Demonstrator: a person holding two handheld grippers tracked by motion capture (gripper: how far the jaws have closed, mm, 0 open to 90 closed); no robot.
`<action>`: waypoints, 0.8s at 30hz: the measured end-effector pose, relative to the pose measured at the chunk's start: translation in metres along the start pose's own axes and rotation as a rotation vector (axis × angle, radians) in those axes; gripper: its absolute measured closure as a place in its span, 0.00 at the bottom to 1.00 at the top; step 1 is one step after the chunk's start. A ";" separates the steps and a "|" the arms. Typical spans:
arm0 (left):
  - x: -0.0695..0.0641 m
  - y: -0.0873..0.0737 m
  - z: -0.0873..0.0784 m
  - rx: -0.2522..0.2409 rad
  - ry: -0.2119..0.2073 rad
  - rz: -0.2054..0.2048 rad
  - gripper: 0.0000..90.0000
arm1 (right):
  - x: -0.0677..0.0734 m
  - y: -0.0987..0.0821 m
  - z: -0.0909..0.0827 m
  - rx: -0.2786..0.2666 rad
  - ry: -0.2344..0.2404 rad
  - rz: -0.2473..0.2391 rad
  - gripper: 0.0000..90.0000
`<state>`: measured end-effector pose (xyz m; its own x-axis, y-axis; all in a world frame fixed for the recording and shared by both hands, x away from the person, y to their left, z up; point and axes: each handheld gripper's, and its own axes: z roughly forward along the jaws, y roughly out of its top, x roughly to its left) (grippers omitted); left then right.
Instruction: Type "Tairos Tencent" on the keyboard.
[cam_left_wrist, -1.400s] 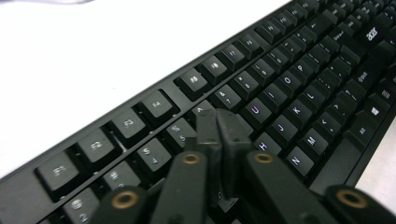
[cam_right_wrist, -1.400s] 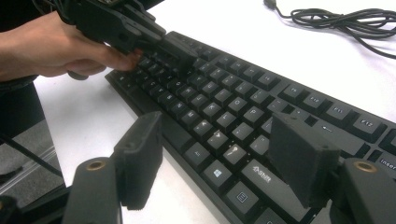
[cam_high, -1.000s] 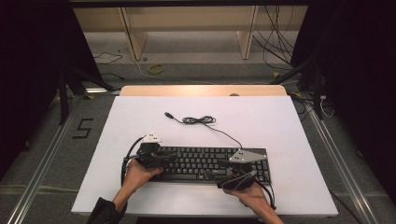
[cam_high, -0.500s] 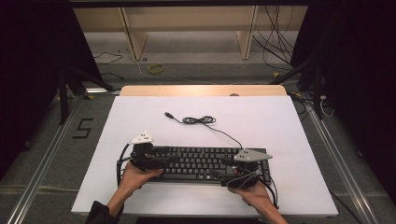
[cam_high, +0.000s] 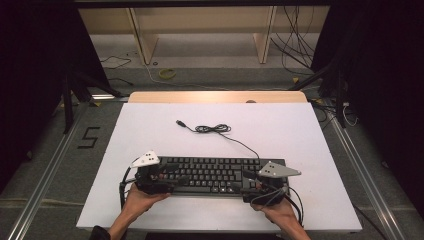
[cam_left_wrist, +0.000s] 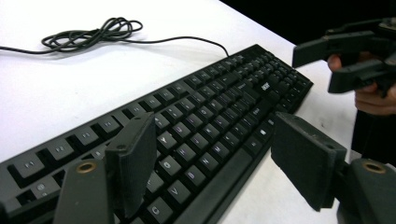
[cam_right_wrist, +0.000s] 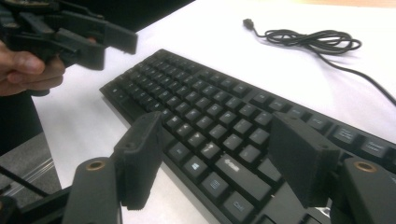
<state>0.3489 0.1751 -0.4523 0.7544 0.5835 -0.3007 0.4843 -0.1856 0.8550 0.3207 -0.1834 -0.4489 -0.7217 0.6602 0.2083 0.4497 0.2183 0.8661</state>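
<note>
Keyboard lies at the table's near edge. Left gripper, jaws just opened wide, has shifted slightly left off its left end since before. Right gripper spread, holding nothing, over its right end.

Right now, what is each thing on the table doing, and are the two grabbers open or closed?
keyboard: flat on the white table, keys up, not gripped.
keyboard cable: partly coiled behind the keyboard, its plug lying loose, plugged into nothing.
left gripper: open, jaws just widened, over the keyboard's near edge, clamping nothing.
right gripper: open, over the keyboard's other end, holding nothing.
</note>
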 end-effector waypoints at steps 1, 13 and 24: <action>-0.001 -0.001 -0.001 -0.003 -0.002 0.000 0.34 | -0.001 -0.001 -0.002 -0.004 -0.002 0.002 0.40; -0.002 -0.011 -0.015 -0.032 -0.001 -0.004 0.33 | -0.007 -0.013 -0.022 -0.013 -0.055 -0.021 0.40; -0.007 -0.018 -0.020 -0.037 -0.005 -0.011 0.31 | -0.013 -0.022 -0.038 -0.036 -0.086 -0.002 0.39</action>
<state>0.3261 0.1901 -0.4568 0.7515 0.5815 -0.3117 0.4755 -0.1499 0.8668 0.2996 -0.2239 -0.4536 -0.6742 0.7193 0.1678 0.4275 0.1947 0.8828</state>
